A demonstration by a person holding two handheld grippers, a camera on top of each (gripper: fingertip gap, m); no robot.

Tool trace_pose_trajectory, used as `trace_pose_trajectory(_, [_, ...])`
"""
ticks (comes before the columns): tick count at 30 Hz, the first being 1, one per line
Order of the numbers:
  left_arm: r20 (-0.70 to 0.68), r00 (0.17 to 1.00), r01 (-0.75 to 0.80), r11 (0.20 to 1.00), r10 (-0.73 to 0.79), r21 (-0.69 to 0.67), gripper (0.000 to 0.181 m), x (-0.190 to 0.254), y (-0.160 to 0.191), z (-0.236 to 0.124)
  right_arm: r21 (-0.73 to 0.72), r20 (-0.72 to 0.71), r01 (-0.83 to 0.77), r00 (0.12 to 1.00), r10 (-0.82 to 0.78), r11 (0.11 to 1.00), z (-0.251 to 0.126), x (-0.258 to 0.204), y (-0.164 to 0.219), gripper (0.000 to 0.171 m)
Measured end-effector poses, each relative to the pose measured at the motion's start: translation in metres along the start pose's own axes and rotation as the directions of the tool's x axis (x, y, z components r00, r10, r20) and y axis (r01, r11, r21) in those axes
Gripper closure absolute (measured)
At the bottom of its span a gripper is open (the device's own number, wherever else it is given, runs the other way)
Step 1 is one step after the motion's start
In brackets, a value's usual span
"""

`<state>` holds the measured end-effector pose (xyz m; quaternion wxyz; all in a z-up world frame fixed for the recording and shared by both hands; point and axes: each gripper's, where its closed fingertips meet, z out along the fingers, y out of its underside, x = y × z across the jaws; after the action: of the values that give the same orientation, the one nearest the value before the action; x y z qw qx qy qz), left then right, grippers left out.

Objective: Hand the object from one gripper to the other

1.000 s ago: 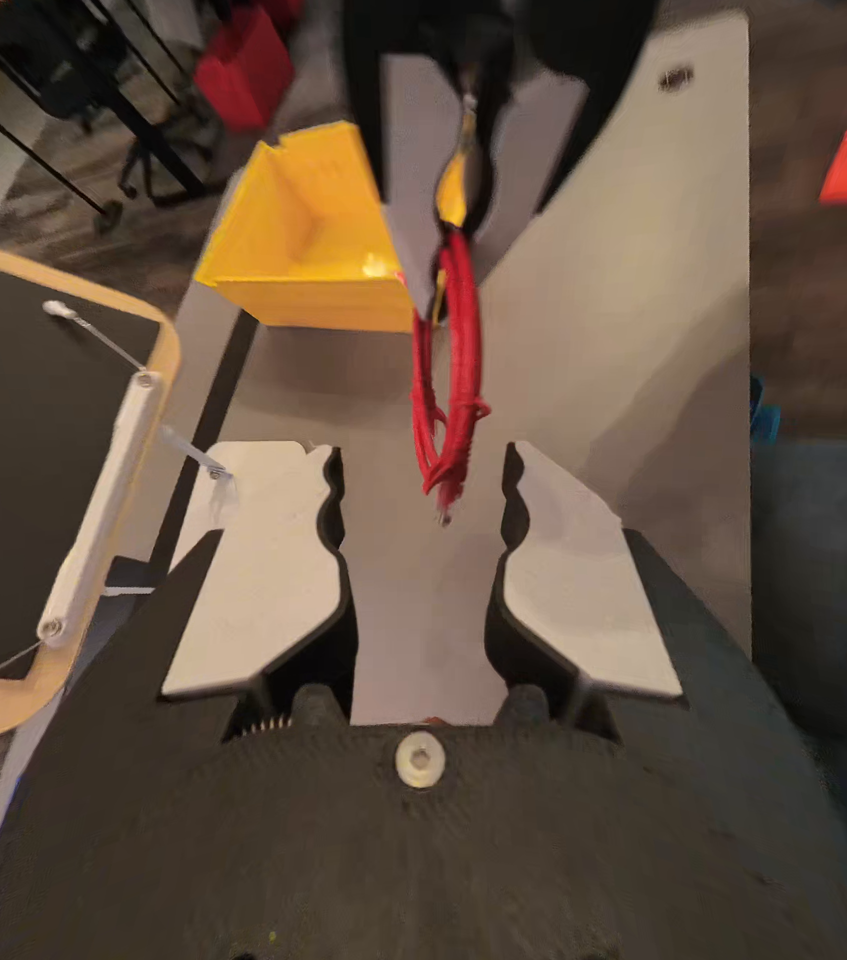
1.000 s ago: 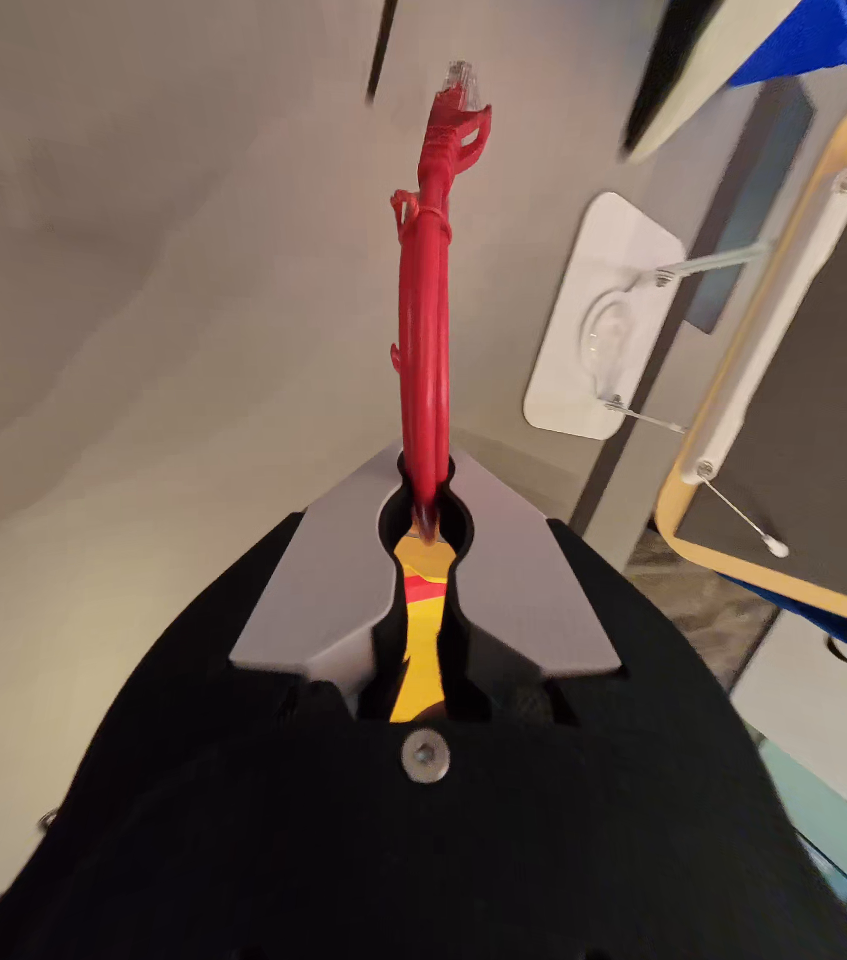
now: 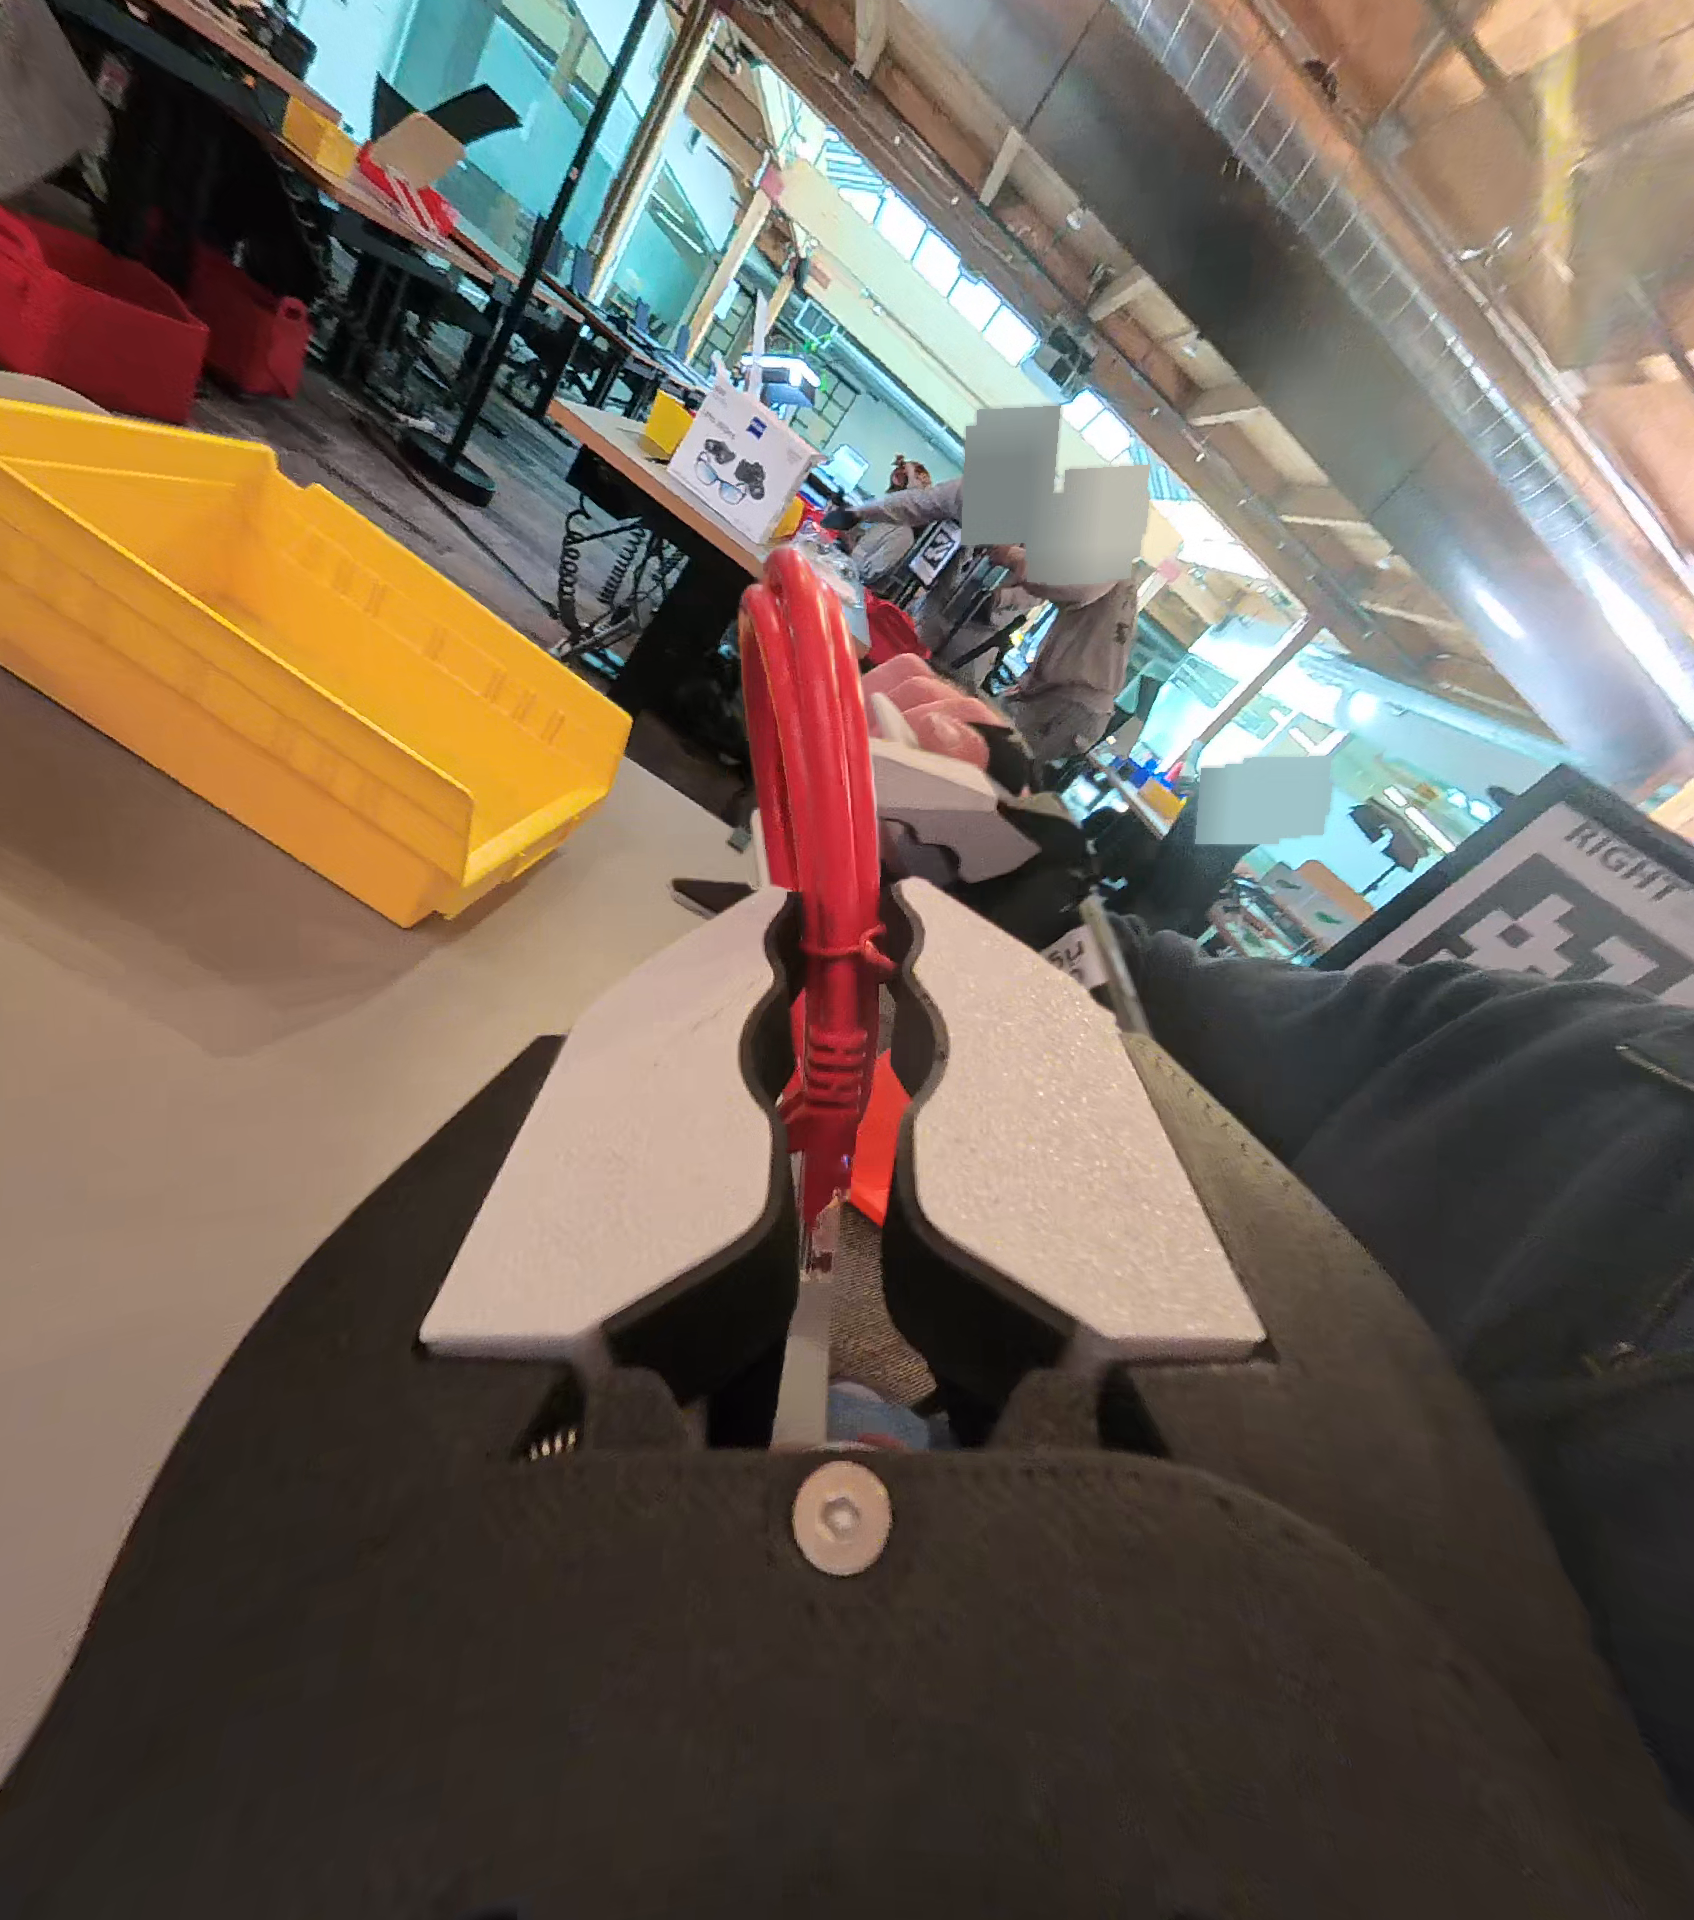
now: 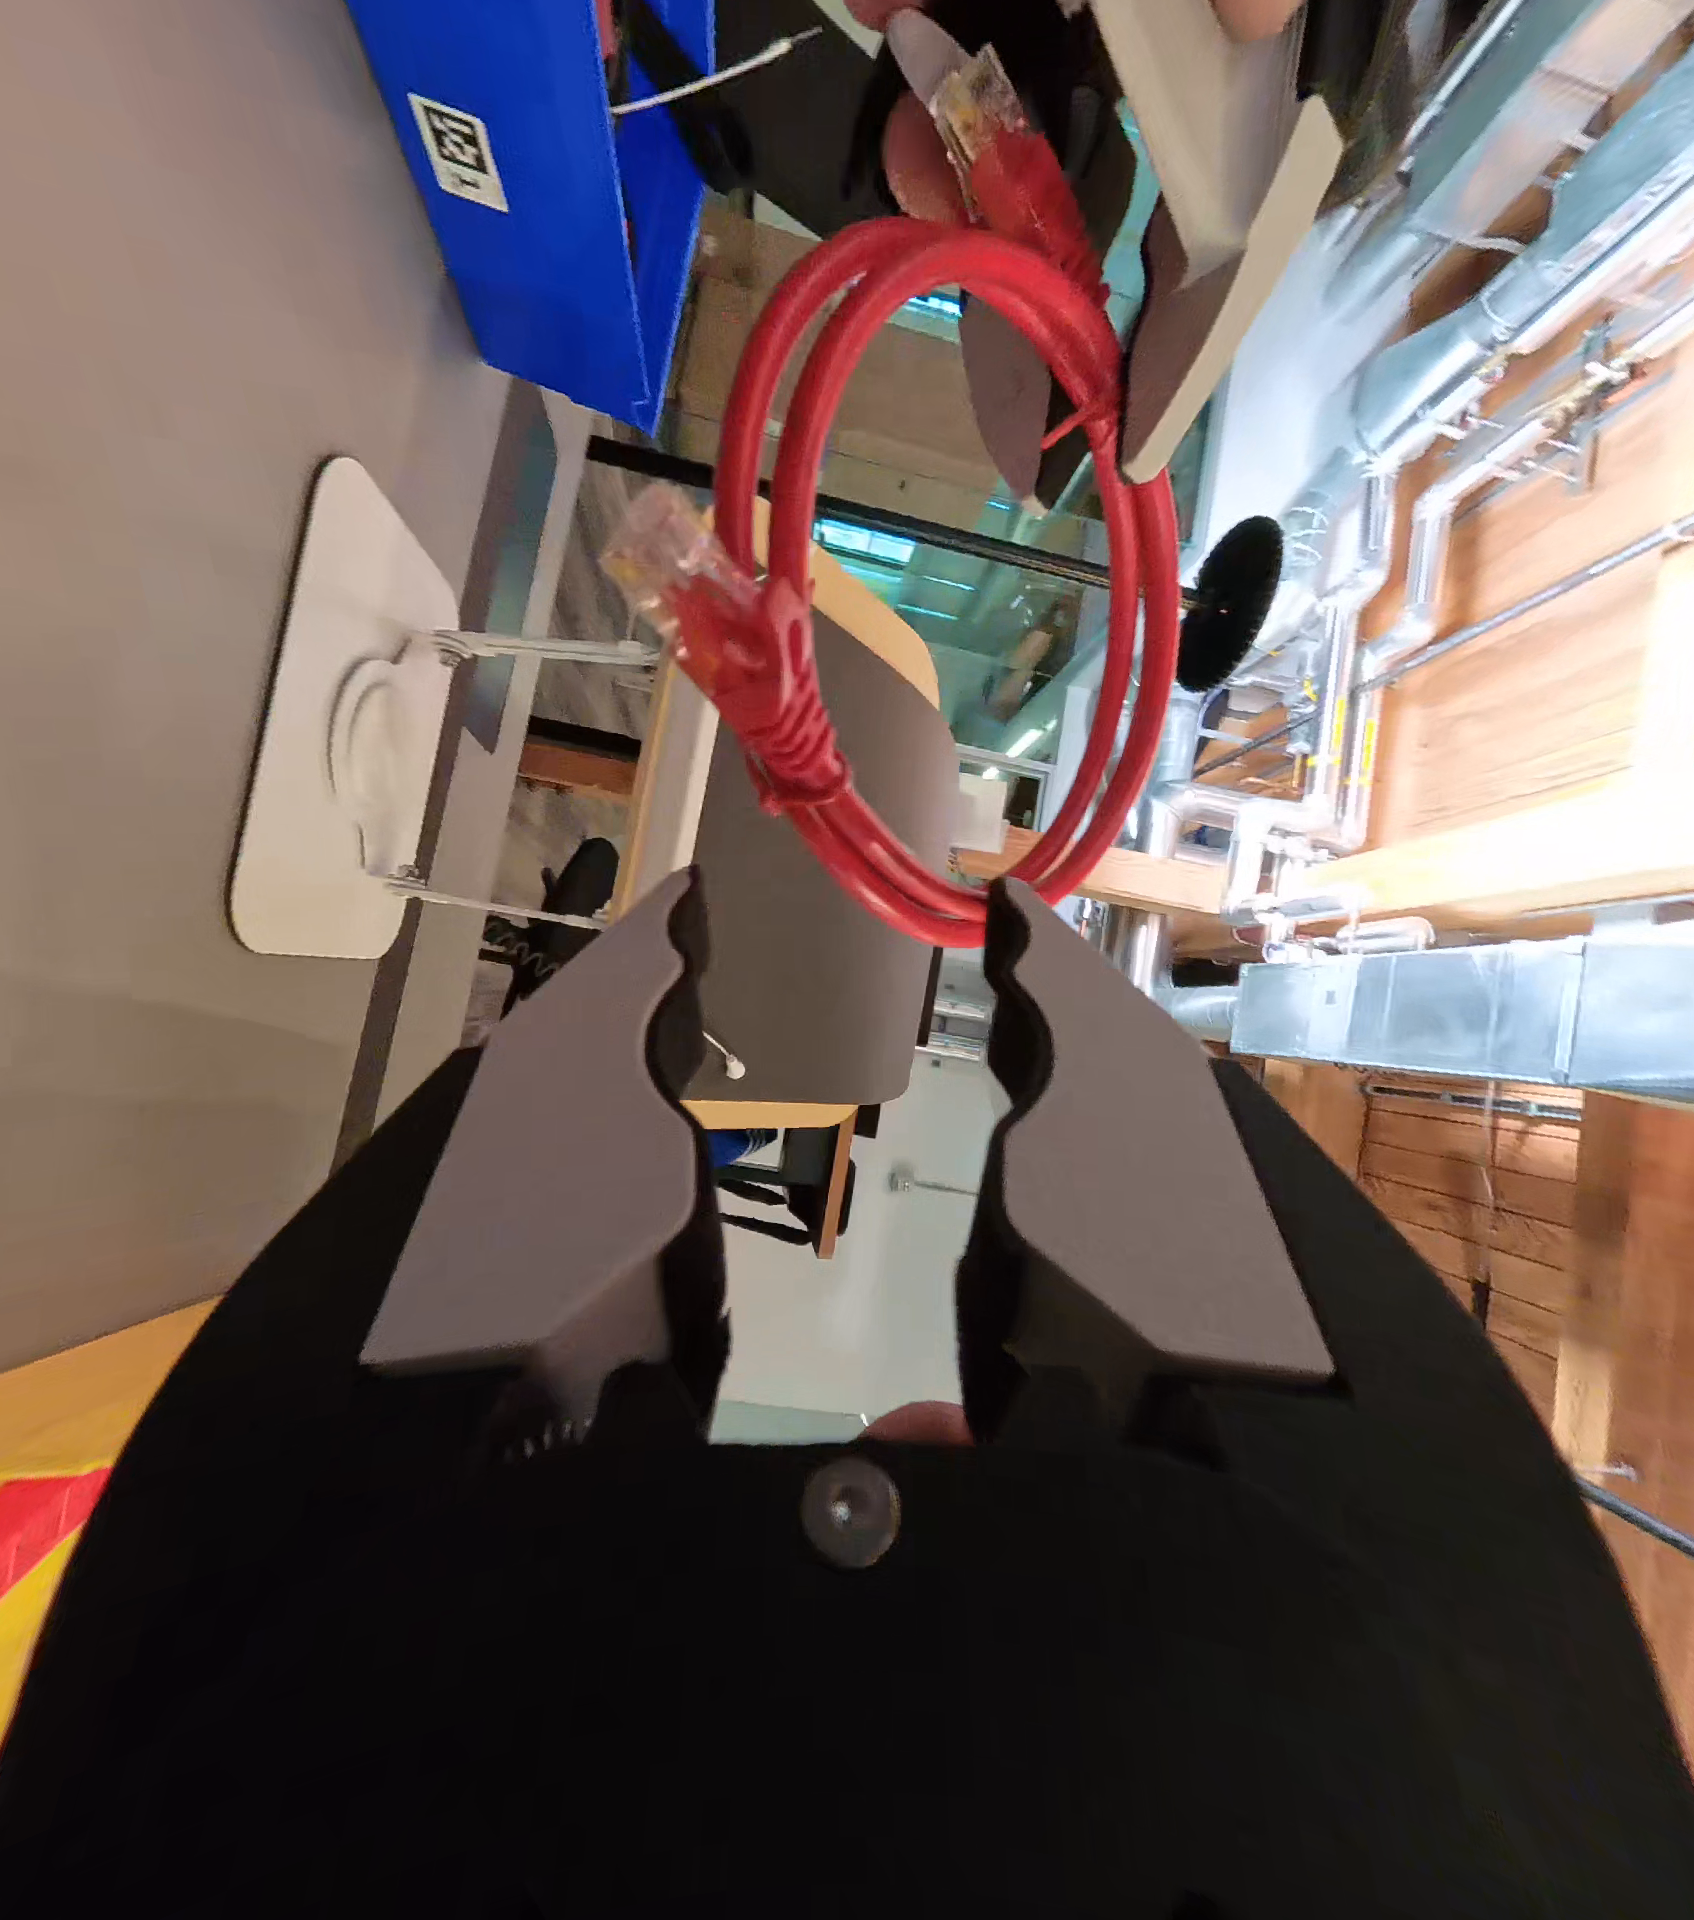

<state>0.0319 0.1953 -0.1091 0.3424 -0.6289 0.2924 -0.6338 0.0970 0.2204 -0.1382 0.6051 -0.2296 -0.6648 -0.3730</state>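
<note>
1. Left wrist view: left gripper (image 3: 838, 940) clamps the coiled red cable (image 3: 812, 790) near its tied end, above the table (image 3: 95, 1091).
2. Right gripper (image 4: 848, 914) gapes wide, empty; cable's loop touches one fingertip.
3. Yellow bin (image 3: 230, 644) sits nearby.

Coiled red cable (image 3: 812, 790) (clear-plugged ends), upright, pinched in left claw (image 3: 838, 971)
</note>
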Motion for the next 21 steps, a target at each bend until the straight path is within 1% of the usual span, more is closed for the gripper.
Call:
trace_pose_trajectory(3, [-0.011, 1.000, 0.030, 1.000, -0.030, 0.008, 0.168, -0.002, 0.005, 0.002, 0.009, 0.008, -0.005, 1.000, 0.005, 1.000, 0.001, -0.001, -0.003, 0.147])
trace_pose_trajectory(5, [-0.030, 0.998, 0.057, 0.998, -0.056, 0.030, 0.168, -0.003, 0.004, 0.000, 0.024, 0.034, -0.025, 0.999, 0.024, 0.999, 0.000, 0.000, -0.006, 0.153])
trace_pose_trajectory(10, [-0.067, 0.992, 0.109, 0.992, -0.104, 0.063, 0.166, -0.007, 0.000, -0.005, 0.048, 0.072, -0.071, 0.995, 0.068, 0.996, -0.004, 0.006, -0.012, 0.161])
trace_pose_trajectory(16, [-0.092, 0.986, 0.147, 0.986, -0.140, 0.076, 0.162, -0.010, -0.002, -0.009, 0.067, 0.114, -0.130, 0.986, 0.121, 0.989, -0.010, 0.016, -0.019, 0.164])
trace_pose_trajectory(21, [-0.051, 0.994, 0.096, 0.994, -0.093, 0.059, 0.153, -0.012, -0.003, -0.012, 0.085, 0.194, -0.246, 0.955, 0.226, 0.966, -0.015, 0.021, -0.024, 0.164])
